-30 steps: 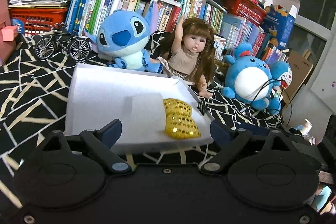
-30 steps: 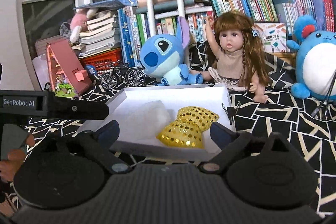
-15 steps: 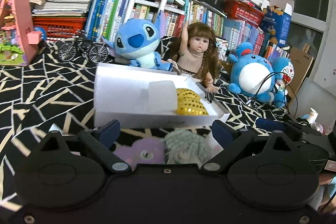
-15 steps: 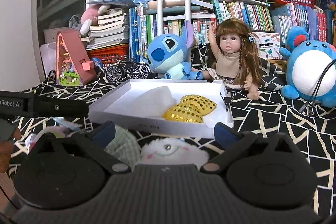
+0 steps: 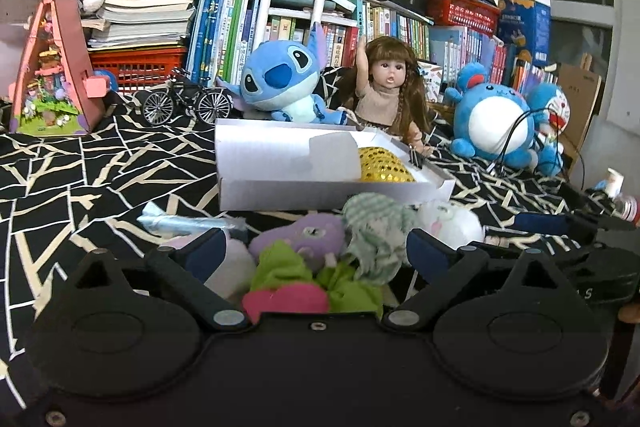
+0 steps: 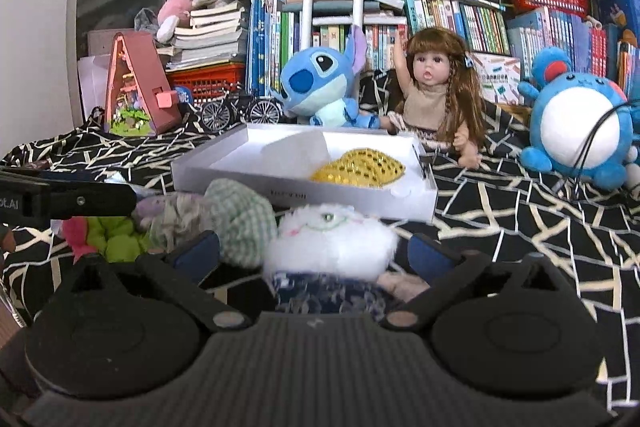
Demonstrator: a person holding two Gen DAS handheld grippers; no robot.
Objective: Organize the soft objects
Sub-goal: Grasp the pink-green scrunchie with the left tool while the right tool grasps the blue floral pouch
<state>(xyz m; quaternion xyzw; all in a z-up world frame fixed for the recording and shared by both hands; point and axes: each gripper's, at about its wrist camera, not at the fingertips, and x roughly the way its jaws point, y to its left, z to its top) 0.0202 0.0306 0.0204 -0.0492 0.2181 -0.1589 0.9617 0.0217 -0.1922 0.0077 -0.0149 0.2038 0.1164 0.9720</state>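
a black cloth with a pale cracked-line pattern (image 5: 100, 163) covers the whole surface. along the far edge stand rows of books (image 5: 256, 35), a red basket (image 5: 132, 67) under a stack of books, a pink toy house (image 5: 52, 75) at the far left, a model bicycle (image 5: 186, 103), a blue stitch plush (image 5: 280, 79), a long-haired doll (image 5: 390, 87) with one arm raised, and a round blue-and-white plush (image 5: 492, 115) at the right. windows run behind them.

a shallow white box (image 5: 320, 187) sits in the middle of the cloth; a gold sequined item (image 5: 384, 167) lies at its right end and a white sheet-like piece (image 5: 332, 155) beside it.

the soft objects lie in a heap on the near side of the box: a purple plush (image 5: 312, 235), a green checked cloth toy (image 5: 376, 231), a fluffy white plush (image 6: 332, 243), and a lime-and-pink piece (image 5: 288, 283). a pale blue wrapped item (image 5: 188, 223) lies to their left.

the left gripper (image 5: 316, 251) has its jaws opening, wide over the purple and green pieces, pads not pressing on them. the right gripper (image 6: 314, 251) stands wide open around the white plush, with a dark blue patterned fabric (image 6: 328, 295) below it.

the gripper bodies cut off the near half of the heap, so the shapes of the lime, pink and patterned pieces are hard to make out. the white plush is blurred.
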